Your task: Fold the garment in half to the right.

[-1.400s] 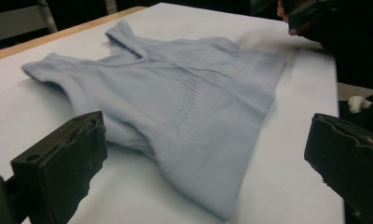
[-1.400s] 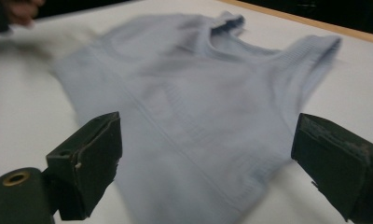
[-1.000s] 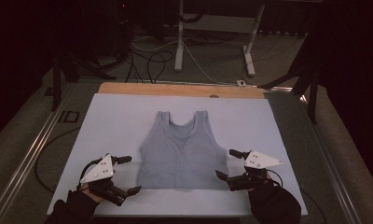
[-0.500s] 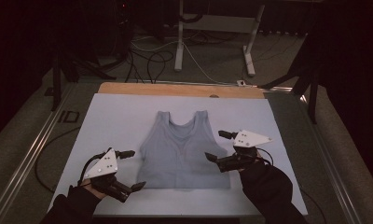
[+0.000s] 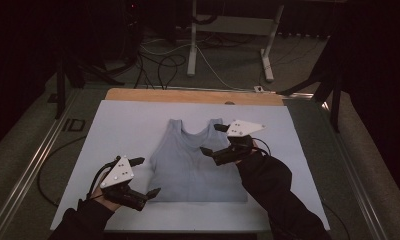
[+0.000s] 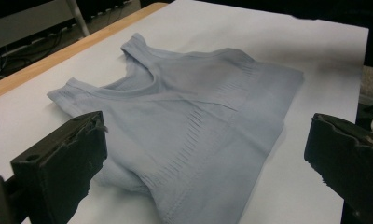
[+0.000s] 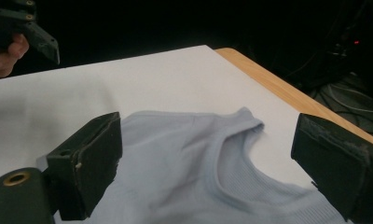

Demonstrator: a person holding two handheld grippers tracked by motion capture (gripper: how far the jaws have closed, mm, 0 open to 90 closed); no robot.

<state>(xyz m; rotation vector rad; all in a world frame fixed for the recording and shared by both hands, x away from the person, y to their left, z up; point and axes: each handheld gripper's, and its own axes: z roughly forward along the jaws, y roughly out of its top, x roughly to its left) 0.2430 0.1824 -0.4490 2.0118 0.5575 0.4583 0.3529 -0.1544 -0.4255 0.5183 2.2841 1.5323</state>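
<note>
The counter (image 5: 138, 125) carries a pale, flat covering sheet; a strip of bare light wood (image 5: 188, 96) shows along its far edge. A metal rail (image 5: 33, 165) runs beside the counter on the left. Beyond it, the grey floor (image 5: 153, 75) holds loose cables (image 5: 160, 65) and a white stand (image 5: 228, 30) on two legs. The surroundings are dark — lighting falls mainly on the counter.

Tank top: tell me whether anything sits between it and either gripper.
Nothing visible does. The tank top lies flat on the white sheet. The left gripper, open, faces its lower left corner; the right gripper, open, hangs by its right strap, bare sheet and cloth between the jaws.
</note>
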